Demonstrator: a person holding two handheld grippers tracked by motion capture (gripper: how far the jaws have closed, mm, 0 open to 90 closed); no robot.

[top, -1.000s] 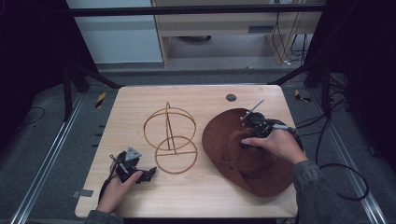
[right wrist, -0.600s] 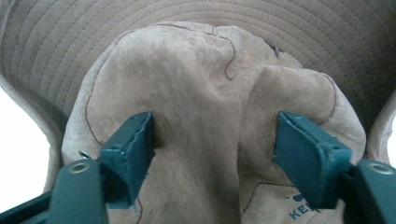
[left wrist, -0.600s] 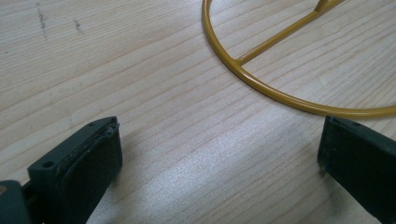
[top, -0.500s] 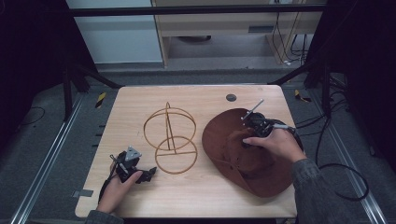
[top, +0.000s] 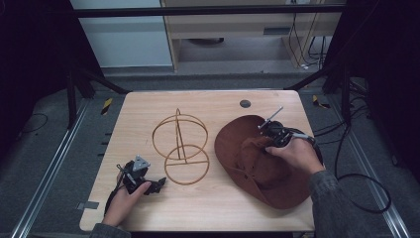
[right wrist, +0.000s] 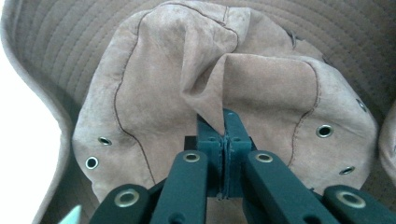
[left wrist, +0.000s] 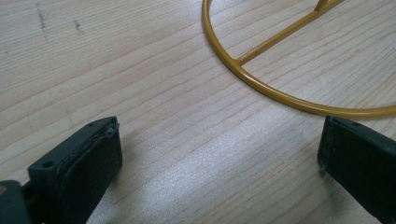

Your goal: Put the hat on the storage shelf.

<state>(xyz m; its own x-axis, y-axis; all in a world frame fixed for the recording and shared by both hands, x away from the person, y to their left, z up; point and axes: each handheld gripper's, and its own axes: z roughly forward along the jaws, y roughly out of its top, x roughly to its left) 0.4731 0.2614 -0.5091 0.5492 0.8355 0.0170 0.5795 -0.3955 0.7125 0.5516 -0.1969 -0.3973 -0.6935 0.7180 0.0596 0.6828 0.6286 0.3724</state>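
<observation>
A brown suede hat lies brim-up on the right half of the wooden table. My right gripper reaches over it from the right. Its jaws have just been closing and are shut on a raised fold of the hat's crown, pinched between the pads at the gripper's tips. A gold wire hat stand stands at the table's middle. My left gripper rests low on the table just left of the stand's base ring, and its jaws stand open over bare wood.
A dark round hole sits in the table near the far edge. Cables trail off the right side to the floor. Metal rails run along the floor at left.
The right hand has shifted only slightly over the hat's crown. The left hand, the stand and the hat's brim lie as before.
</observation>
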